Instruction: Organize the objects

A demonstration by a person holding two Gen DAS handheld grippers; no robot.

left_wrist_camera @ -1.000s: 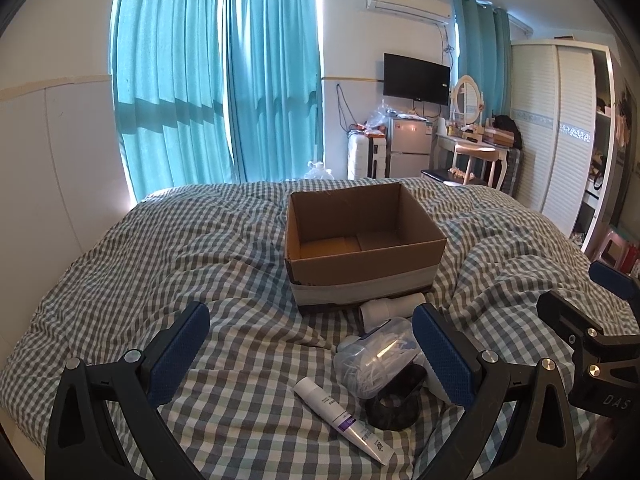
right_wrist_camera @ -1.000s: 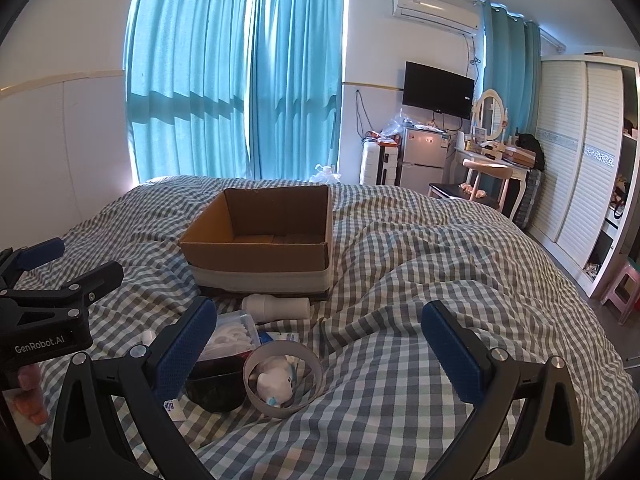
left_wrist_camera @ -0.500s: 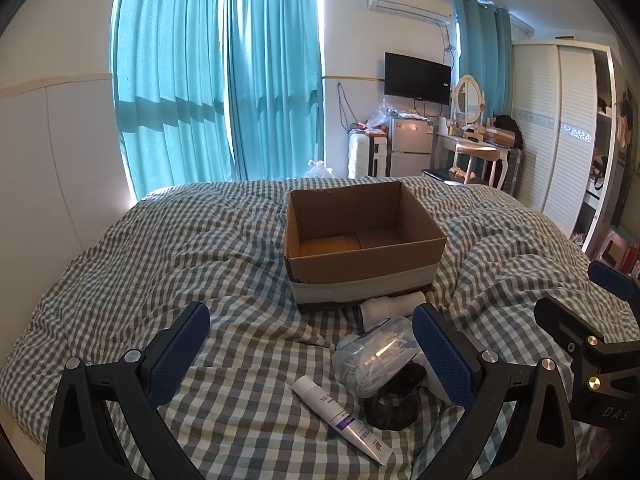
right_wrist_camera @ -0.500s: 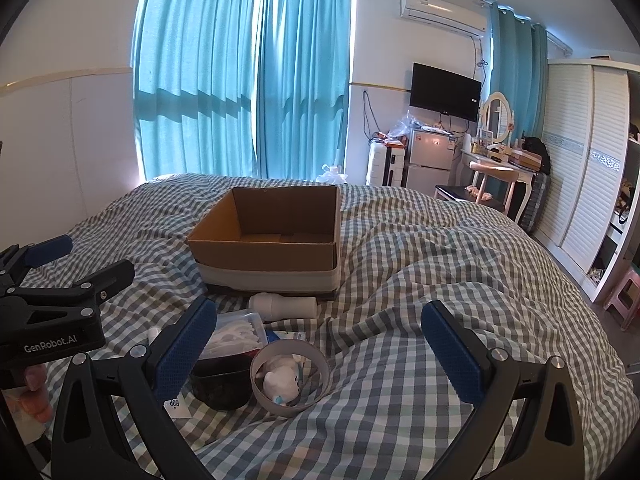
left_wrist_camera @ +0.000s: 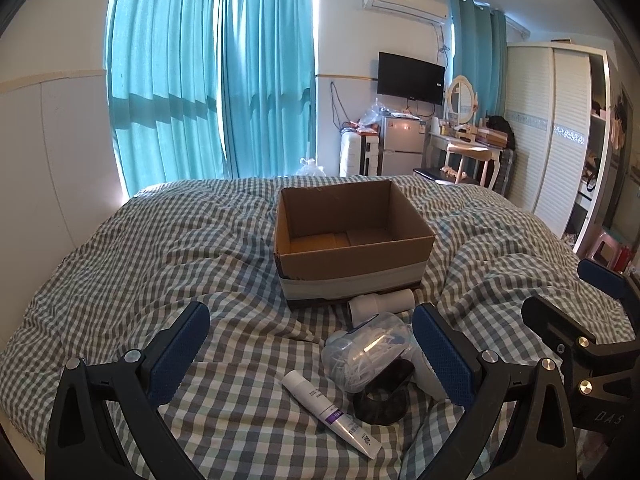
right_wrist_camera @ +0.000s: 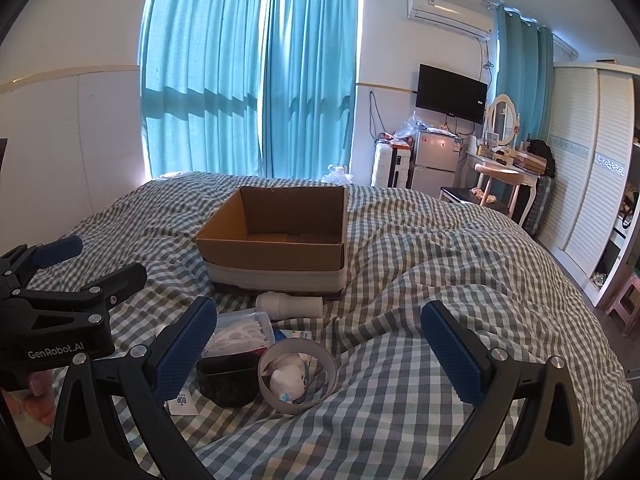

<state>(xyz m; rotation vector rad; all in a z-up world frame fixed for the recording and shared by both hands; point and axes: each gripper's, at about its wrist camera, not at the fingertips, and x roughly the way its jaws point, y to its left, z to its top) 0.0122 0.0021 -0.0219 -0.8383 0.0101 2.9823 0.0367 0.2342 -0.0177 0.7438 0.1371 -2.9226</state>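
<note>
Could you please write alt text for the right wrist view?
An open, empty brown cardboard box sits on a grey checked bedspread, with a white plastic bottle lying before it. The open right tool frames a clear tape ring.

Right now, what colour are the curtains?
Turquoise blue curtains, clearest in the right wrist view.

1. My left gripper's (left_wrist_camera: 310, 346) right pad covers part of the white object behind the clear jar (left_wrist_camera: 366, 354)
2. The jar hides the top of the black container (left_wrist_camera: 382, 398)
3. The tube's (left_wrist_camera: 332, 414) print is too small for me to read
4. In the right wrist view the frame's edge cuts off the hand (right_wrist_camera: 34, 394)
5. The cardboard box's (right_wrist_camera: 276, 254) near wall hides most of its floor
</note>
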